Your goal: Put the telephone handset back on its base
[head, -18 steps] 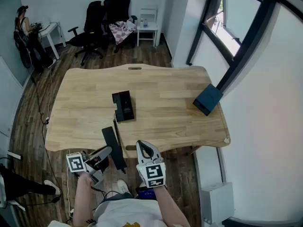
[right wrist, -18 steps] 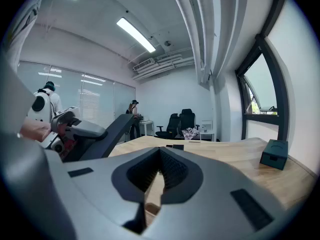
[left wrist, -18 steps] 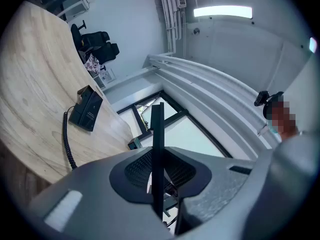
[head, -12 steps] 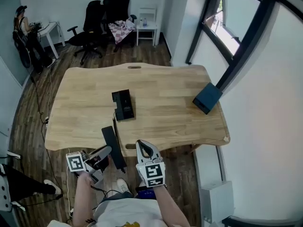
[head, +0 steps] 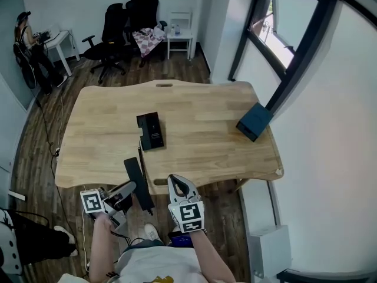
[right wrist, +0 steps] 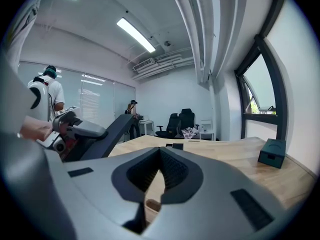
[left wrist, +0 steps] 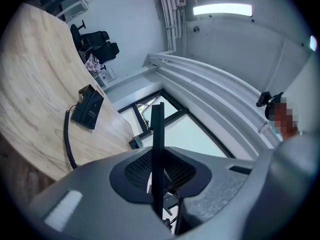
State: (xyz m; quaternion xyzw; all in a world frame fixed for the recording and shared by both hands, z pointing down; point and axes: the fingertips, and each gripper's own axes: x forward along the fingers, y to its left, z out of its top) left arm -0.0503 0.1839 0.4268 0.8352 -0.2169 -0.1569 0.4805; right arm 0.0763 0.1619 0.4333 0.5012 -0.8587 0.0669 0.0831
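1. Telephone handset (head: 139, 184) sits clamped between the jaws of the left gripper (head: 131, 191), at 6 o'clock from its base (head: 150, 131), by the near edge of the table (head: 224, 140).
2. Right gripper (head: 179, 184) has its jaws together, with nothing between them.

Materials, finish
Counter (head: 206, 143): pale wood w/ grain, matt. Blk matt plastic: handset (head: 136, 178), base (head: 151, 131). Floor (head: 34, 158): dark wood planks.

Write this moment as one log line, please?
left hand-held gripper: shut on handset | right hand-held gripper: shut, empty | base: empty, on table
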